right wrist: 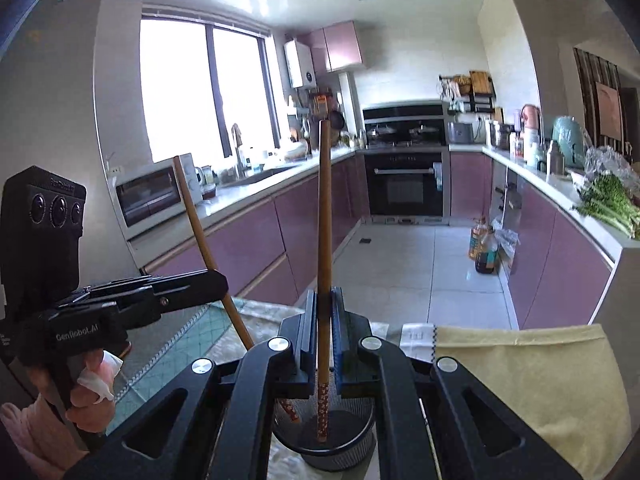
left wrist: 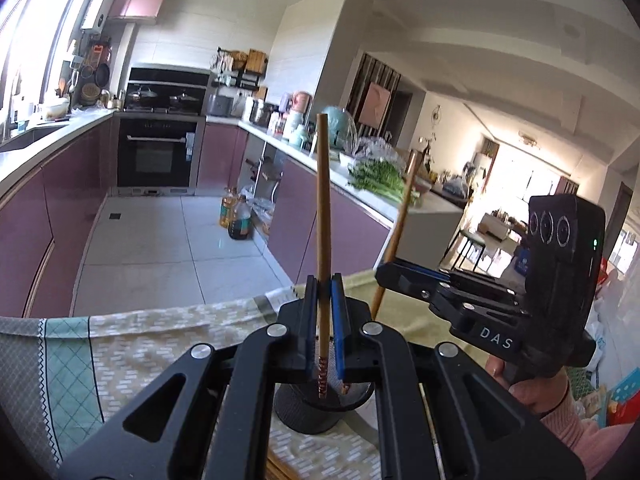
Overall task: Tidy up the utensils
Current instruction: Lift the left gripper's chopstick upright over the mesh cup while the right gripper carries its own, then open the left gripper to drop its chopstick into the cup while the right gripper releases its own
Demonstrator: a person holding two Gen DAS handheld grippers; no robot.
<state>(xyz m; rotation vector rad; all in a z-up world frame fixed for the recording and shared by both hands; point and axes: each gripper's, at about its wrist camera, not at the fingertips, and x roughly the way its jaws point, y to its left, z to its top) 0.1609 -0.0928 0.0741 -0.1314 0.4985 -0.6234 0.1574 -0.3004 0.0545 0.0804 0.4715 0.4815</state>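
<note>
My left gripper (left wrist: 324, 312) is shut on a wooden chopstick (left wrist: 323, 216) that stands upright, its patterned end down in a black mesh utensil holder (left wrist: 320, 410). My right gripper (right wrist: 323, 320) is shut on a second wooden chopstick (right wrist: 324, 220), also upright with its patterned end in the same holder (right wrist: 336, 446). In the left wrist view the right gripper (left wrist: 404, 274) shows at the right with its chopstick (left wrist: 404, 212) leaning. In the right wrist view the left gripper (right wrist: 192, 280) shows at the left with its chopstick (right wrist: 200, 232).
The holder stands on a table with a patterned green and yellow cloth (left wrist: 160, 344). Beyond the table edge lie the kitchen floor (left wrist: 160, 240), purple cabinets, an oven (right wrist: 406, 184) and oil bottles (right wrist: 484, 248). Greens (right wrist: 608, 204) lie on the right counter.
</note>
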